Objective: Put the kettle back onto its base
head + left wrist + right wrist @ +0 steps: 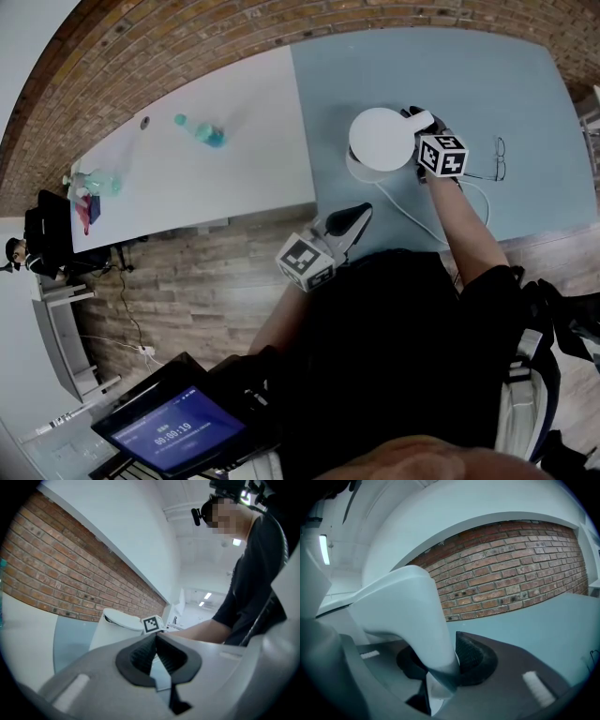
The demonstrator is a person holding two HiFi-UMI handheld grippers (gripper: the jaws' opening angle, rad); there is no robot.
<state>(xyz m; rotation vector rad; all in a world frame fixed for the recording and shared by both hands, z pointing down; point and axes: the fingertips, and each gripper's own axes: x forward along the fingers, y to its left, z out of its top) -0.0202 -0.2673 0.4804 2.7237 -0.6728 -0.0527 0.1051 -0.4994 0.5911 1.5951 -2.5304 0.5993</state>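
Note:
The white kettle point(382, 139) stands on the blue-grey table point(525, 84), over its white base point(357, 172), whose rim shows at the kettle's near left. I cannot tell whether it rests fully on the base. My right gripper point(419, 120) is shut on the kettle's handle point(405, 606), which fills the gap between the jaws in the right gripper view. My left gripper point(359, 215) hangs at the table's near edge, shut with nothing in it; its pads meet in the left gripper view point(155, 638), where the kettle point(115, 624) shows ahead.
A white cord point(403, 211) runs from the base toward the near edge. Spectacles point(497, 159) lie to the right of the kettle. A white table point(244, 178) adjoins on the left, with a teal bottle point(202, 133) and more bottles point(94, 183). A brick wall point(187, 37) stands behind.

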